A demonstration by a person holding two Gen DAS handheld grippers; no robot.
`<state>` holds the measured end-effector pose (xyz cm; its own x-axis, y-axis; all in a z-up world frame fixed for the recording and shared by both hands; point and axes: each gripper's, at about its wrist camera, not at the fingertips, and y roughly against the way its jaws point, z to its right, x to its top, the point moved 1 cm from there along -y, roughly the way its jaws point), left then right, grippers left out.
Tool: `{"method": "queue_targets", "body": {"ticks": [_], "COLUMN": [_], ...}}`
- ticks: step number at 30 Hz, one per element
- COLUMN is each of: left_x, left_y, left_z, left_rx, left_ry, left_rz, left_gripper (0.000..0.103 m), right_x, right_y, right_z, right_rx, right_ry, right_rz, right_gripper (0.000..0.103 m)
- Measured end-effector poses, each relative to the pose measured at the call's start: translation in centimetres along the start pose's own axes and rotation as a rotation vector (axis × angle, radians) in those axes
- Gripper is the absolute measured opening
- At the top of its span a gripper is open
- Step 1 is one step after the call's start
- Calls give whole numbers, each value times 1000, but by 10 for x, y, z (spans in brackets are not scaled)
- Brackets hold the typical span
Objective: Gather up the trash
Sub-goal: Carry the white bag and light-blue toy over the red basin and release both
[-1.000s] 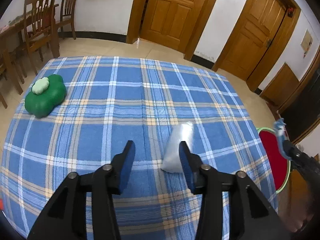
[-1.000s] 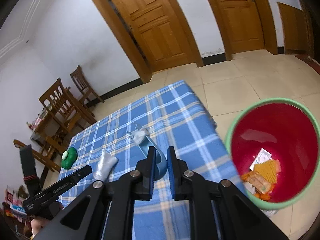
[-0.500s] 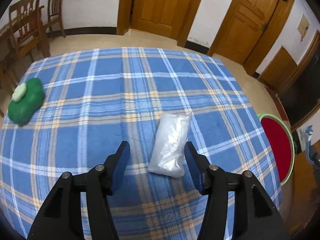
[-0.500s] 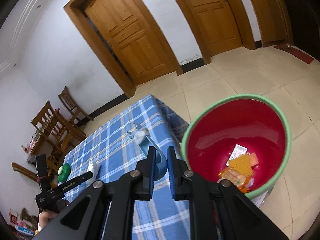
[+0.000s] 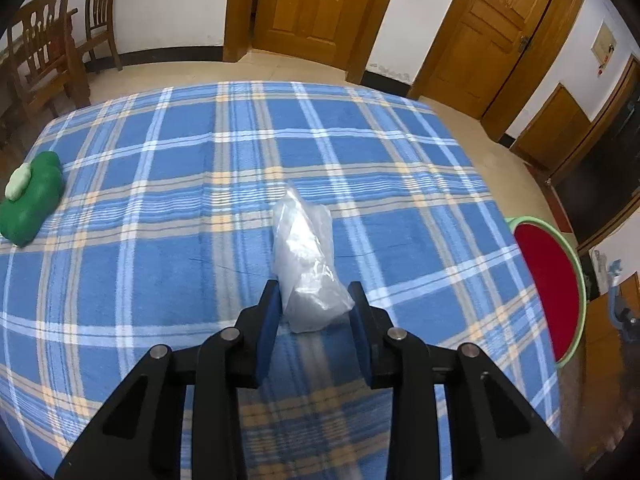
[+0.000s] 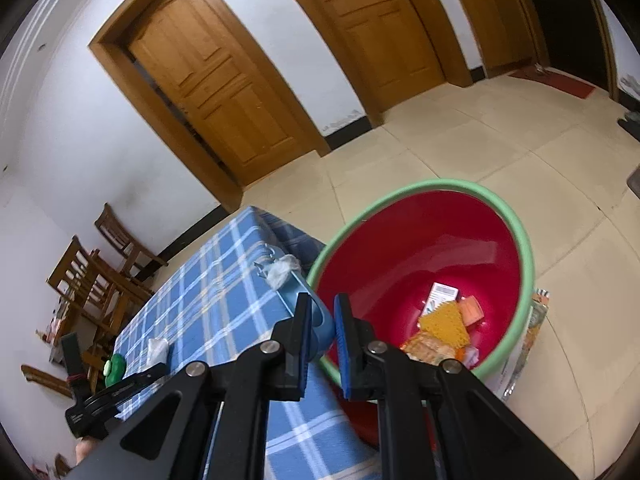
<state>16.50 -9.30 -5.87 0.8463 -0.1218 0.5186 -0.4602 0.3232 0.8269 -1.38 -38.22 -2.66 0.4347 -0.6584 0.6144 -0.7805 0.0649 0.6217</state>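
My left hand-held gripper has just been closing; its jaws pinch the clear plastic bag at table centre. Right hand-held gripper clamps a blue dustpan, tilted toward the bin at 2 o'clock.

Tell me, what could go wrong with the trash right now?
The left gripper has just been closing its jaws on the clear plastic bag. The bag looks thin and slippery, so it might slide out when lifted. The right gripper holds a blue tool with a crumpled tissue at its tip, not yet over the red bin. It could fall short.
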Motion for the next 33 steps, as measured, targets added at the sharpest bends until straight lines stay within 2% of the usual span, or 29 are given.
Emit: {"method": "queue_targets", "body": {"ticks": [7,13,18,26,33], "left_x": [0,1,0,-1,-10], "left_y": [15,24,30,31,13], "left_z": [32,69,93,147,194], "left_rx": [-89,-160,-192,-222,-243], "left_ry": [-30,-88,-134,-248,-337], "left_rz": [11,4,1,-14,-51], "left_gripper": [29,29,29,29,29], "right_x": [1,-1,0,6,12], "right_y": [-4,-9,-10,5,23], "right_z": [29,49,62,68,73], "right_rx": [-66,-95,-97,-93,-108], "right_ry": [-67,-118,-149,-151,-137], "right_rz": [-9,-18,-21,15,69], "right_gripper": [14,16,25,26,27]}}
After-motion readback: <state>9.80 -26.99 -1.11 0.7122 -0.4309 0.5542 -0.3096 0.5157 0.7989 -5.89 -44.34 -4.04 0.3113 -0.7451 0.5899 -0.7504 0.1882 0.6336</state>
